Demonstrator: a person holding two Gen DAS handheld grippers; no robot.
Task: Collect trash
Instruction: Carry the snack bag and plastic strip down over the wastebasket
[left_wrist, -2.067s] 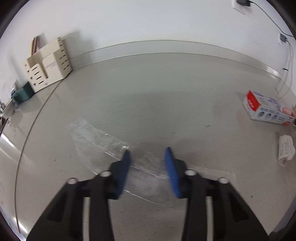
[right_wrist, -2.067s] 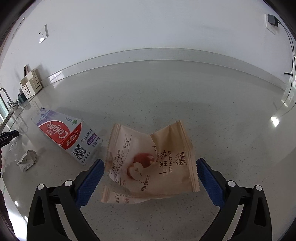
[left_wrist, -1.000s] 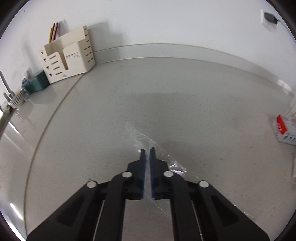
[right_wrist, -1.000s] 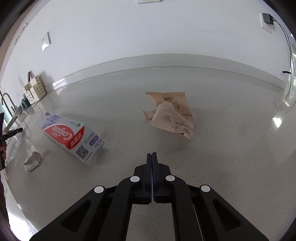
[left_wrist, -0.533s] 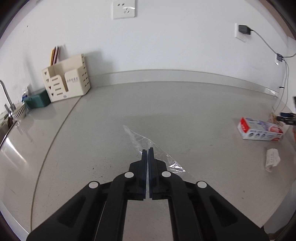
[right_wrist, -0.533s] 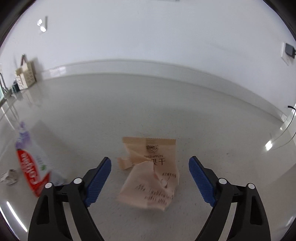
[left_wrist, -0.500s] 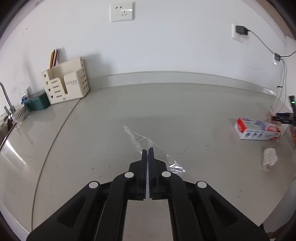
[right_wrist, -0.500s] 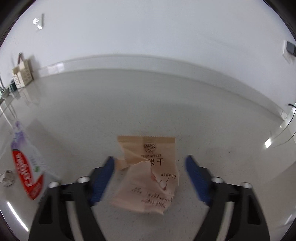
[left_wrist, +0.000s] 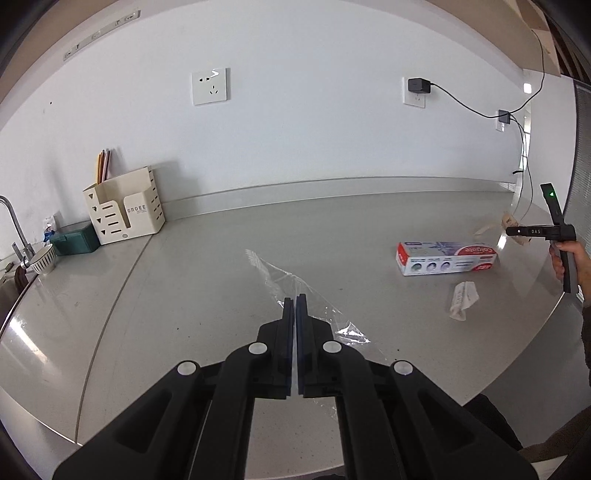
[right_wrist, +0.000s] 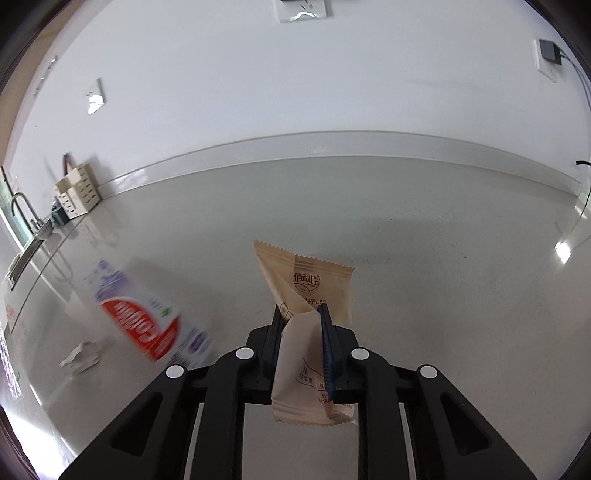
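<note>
My left gripper (left_wrist: 296, 300) is shut on a clear plastic wrapper (left_wrist: 275, 273) that trails onto the grey countertop (left_wrist: 207, 266). My right gripper (right_wrist: 300, 314) is shut on a tan dried-apple snack packet (right_wrist: 310, 288) and holds it above the counter; it also shows far right in the left wrist view (left_wrist: 511, 223). A red and white Colgate toothpaste box (left_wrist: 445, 257) lies on the counter right of the wrapper, blurred in the right wrist view (right_wrist: 147, 321). A crumpled white paper scrap (left_wrist: 462, 299) lies in front of the box, and also shows in the right wrist view (right_wrist: 79, 356).
A cream desk organiser (left_wrist: 123, 216) with pencils and a green box (left_wrist: 75, 240) stand at the back left by the wall. A sink tap (left_wrist: 14, 225) and a bowl (left_wrist: 42, 254) are at the far left. Cables (left_wrist: 517, 122) hang at the right wall.
My right gripper has closed on the snack packet and lifted it off the counter. My left gripper stays shut on the plastic wrapper and has risen and drawn back a little.
</note>
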